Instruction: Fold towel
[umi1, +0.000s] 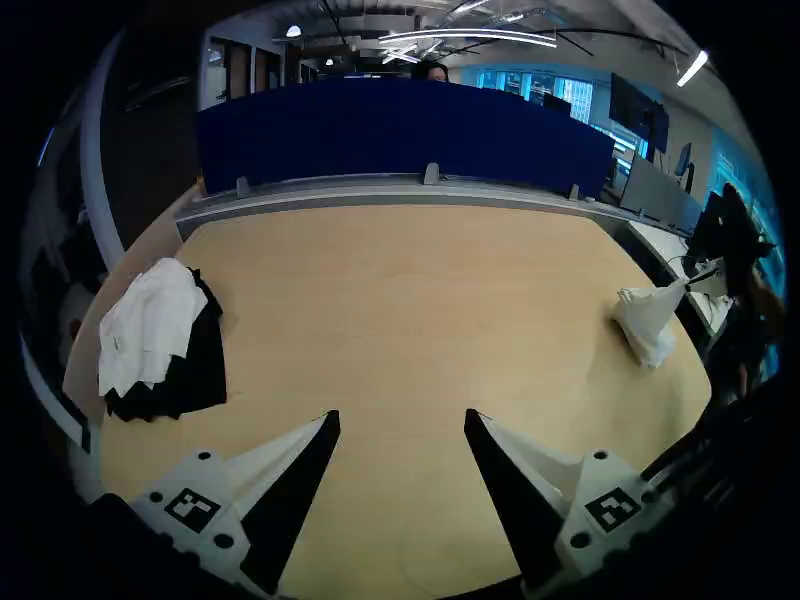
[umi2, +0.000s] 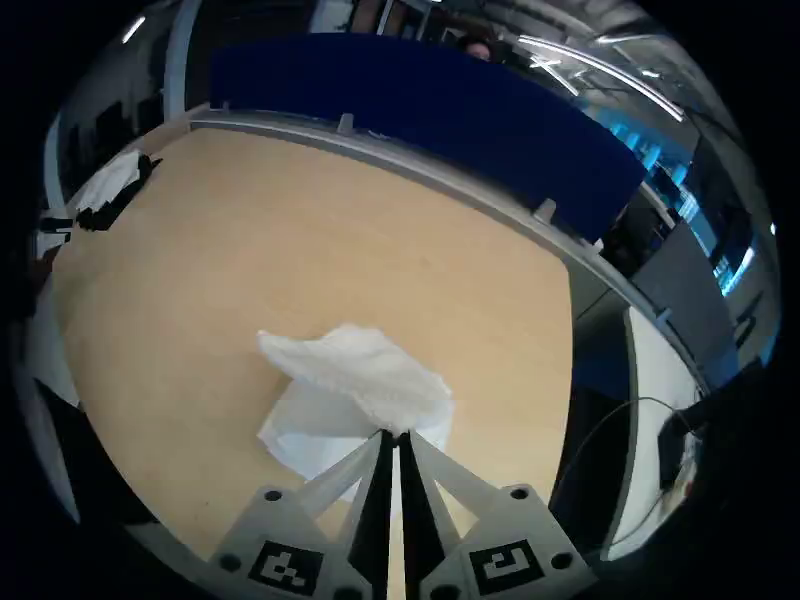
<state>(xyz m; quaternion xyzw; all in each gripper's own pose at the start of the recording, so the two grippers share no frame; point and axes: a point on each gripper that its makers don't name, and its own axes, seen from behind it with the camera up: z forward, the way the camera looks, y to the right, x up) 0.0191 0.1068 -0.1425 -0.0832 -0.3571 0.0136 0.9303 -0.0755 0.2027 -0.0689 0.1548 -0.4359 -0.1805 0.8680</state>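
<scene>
The right gripper (umi2: 397, 436) pinches the soft, floppy towel (umi2: 355, 375) by its near edge over the desk (umi2: 250, 260), while the left gripper (umi1: 400, 418) is open, free to take a corner.

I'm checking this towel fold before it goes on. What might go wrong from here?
The right gripper pinches the white towel by a small bit, near the edge of the table; it may slip out or fall off the side. The towel is bunched, so a fold may trap creases. The left gripper hangs open, far off, steadying nothing.
</scene>
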